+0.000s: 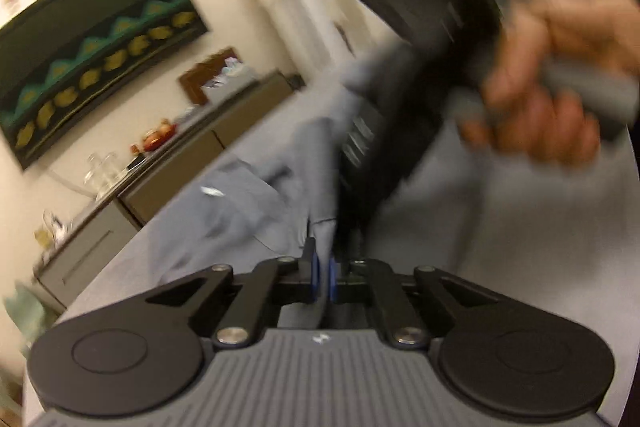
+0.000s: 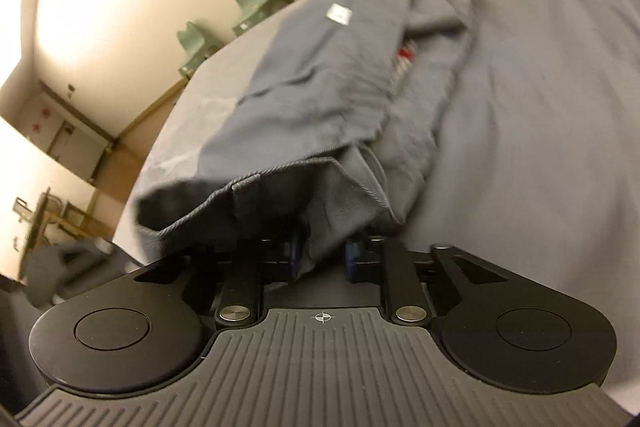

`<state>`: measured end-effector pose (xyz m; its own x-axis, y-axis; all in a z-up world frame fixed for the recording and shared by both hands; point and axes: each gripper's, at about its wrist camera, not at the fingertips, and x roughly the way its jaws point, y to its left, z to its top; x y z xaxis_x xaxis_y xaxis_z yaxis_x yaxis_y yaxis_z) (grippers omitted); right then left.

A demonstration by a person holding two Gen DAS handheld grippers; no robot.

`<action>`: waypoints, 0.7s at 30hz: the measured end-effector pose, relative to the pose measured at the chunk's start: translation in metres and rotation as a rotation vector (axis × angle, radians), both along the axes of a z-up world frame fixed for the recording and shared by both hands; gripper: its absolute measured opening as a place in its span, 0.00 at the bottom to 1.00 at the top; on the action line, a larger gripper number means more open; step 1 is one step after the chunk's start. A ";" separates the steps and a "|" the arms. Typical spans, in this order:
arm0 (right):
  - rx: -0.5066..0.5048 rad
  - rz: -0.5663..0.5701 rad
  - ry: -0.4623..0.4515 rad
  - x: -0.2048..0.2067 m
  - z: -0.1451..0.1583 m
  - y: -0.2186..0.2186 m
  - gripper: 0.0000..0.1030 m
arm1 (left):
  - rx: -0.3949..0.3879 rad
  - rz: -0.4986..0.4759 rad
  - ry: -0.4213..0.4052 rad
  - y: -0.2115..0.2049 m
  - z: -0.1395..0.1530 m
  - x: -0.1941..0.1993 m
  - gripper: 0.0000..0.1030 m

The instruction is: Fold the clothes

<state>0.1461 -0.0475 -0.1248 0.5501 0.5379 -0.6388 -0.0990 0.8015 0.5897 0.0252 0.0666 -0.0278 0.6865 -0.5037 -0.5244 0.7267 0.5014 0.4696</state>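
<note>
The grey garment [image 2: 320, 87] lies rumpled on a table covered in grey cloth [image 2: 540, 107], and everything here is best placed against it. Its white label [image 2: 338, 14] sits on the far part, away from the right gripper, and a hemmed edge [image 2: 256, 195] droops at the near end.

The right gripper [image 2: 320, 253] sits right at that near hem. Its blue pads [image 2: 297, 247] stand a little apart with a flap of the fabric hanging between them; whether they actually pinch it I cannot tell — the cloth hides the contact.

The left gripper [image 1: 322, 273] comes at the garment from another side. Its blue pads [image 1: 314, 269] are nearly together, with a thin ridge of the fabric [image 1: 316, 231] rising between them, so it looks clamped on that fold. In its blurred view the person's hand [image 1: 556, 79] grips the other tool's handle above the garment.

Two holds on separate edges would let the person lift and lay one part of the garment over the rest; that seems the purpose of the placement, with the fold barely begun.
</note>
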 end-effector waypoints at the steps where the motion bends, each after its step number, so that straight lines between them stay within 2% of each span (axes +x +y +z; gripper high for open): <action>1: 0.008 -0.010 0.012 -0.006 -0.004 -0.005 0.19 | 0.028 -0.006 -0.001 -0.005 -0.008 -0.004 0.05; 3: 0.028 -0.052 0.030 -0.016 -0.006 -0.017 0.18 | 0.067 -0.014 0.000 -0.011 -0.019 -0.009 0.05; 5: 0.033 -0.108 0.034 -0.025 -0.002 -0.030 0.21 | 0.098 -0.015 -0.011 -0.016 -0.029 -0.014 0.05; 7: -0.061 -0.170 -0.020 -0.035 0.018 -0.031 0.33 | 0.116 -0.010 -0.036 -0.019 -0.037 -0.019 0.05; 8: -0.119 -0.188 -0.063 -0.039 0.030 -0.027 0.34 | 0.122 -0.009 -0.050 -0.020 -0.039 -0.019 0.05; 11: -0.310 -0.189 -0.237 -0.053 0.070 -0.001 0.34 | 0.152 -0.010 -0.078 -0.022 -0.044 -0.024 0.05; 13: -0.449 -0.152 -0.339 -0.057 0.091 0.023 0.33 | 0.170 -0.012 -0.096 -0.022 -0.048 -0.028 0.05; 16: -0.529 -0.090 -0.444 -0.063 0.102 0.044 0.34 | 0.182 -0.017 -0.128 -0.022 -0.051 -0.035 0.06; 17: -0.512 -0.039 -0.442 -0.059 0.098 0.046 0.34 | 0.186 -0.023 -0.143 -0.022 -0.052 -0.037 0.08; 18: -0.495 0.013 -0.439 -0.055 0.093 0.047 0.34 | 0.180 -0.030 -0.147 -0.022 -0.050 -0.037 0.15; 19: -0.506 0.051 -0.396 -0.046 0.081 0.049 0.33 | 0.172 -0.039 -0.151 -0.021 -0.047 -0.037 0.17; 21: -0.583 0.082 -0.224 -0.020 0.042 0.048 0.33 | 0.156 -0.054 -0.140 -0.018 -0.044 -0.040 0.17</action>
<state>0.1263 0.0008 -0.0825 0.6761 0.1816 -0.7141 -0.2438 0.9697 0.0157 -0.0148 0.0486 -0.0715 0.7322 -0.4624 -0.5001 0.6728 0.3768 0.6366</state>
